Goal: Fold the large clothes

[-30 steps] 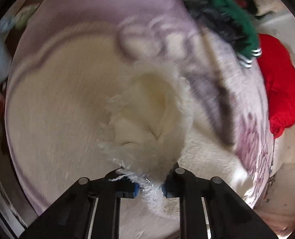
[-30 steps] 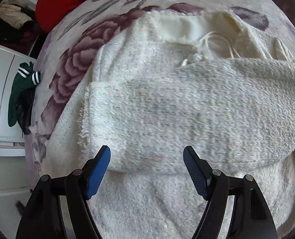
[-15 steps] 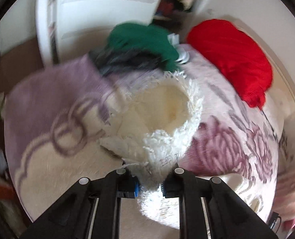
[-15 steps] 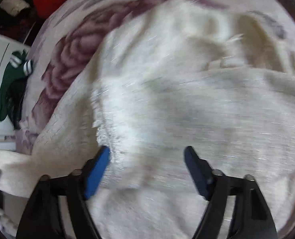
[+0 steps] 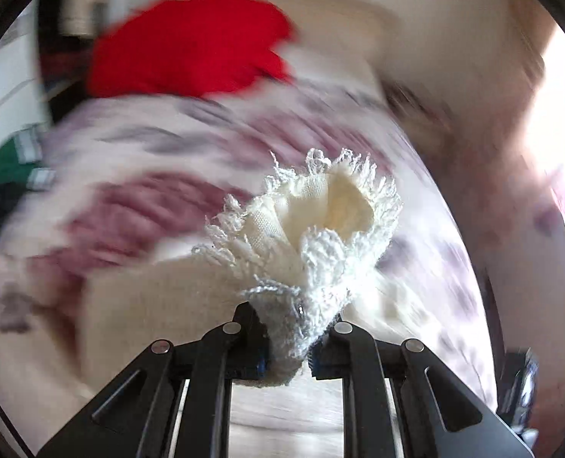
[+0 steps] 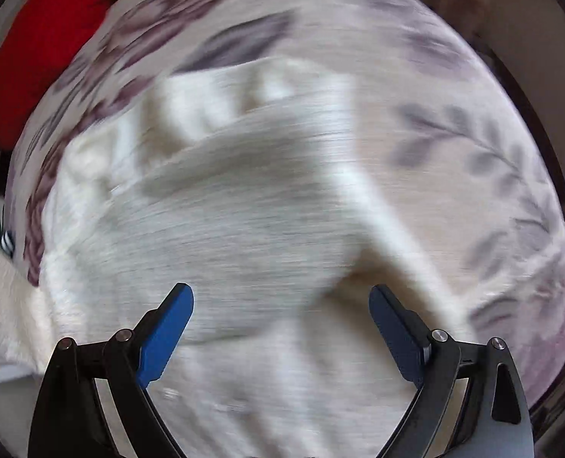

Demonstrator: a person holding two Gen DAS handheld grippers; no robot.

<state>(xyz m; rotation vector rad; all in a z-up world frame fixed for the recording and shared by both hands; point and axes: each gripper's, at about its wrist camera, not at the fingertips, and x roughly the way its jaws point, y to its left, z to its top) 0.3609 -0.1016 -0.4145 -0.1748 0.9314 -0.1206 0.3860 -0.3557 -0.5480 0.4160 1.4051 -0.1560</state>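
1. The left gripper is clenched on a bunched, fringed edge of the cream woolly garment; the cloth fans out from the jaws toward 12 o'clock in the left wrist view, showing a smooth cream lining inside the fluffy rim.
2. The right gripper hangs released over the garment, pointing steeply down. Its jaws are opening, and its blue pads stand far apart with nothing pinched between them; only the cloth lying below shows in the gap.
3. In the right wrist view the cream woolly garment fills the middle, spread on a floral bedspread with purple blooms and grey leaves. A folded layer crosses it, and a ridge runs toward 4 o'clock.
4. A red garment lies at 11 o'clock in the left wrist view, at the far edge of the bedspread; in the right wrist view it sits at 10 o'clock.
5. A green item with striped cuffs shows at 9 o'clock in the left view.
6. Both views are heavily blurred, so finer detail cannot be told.
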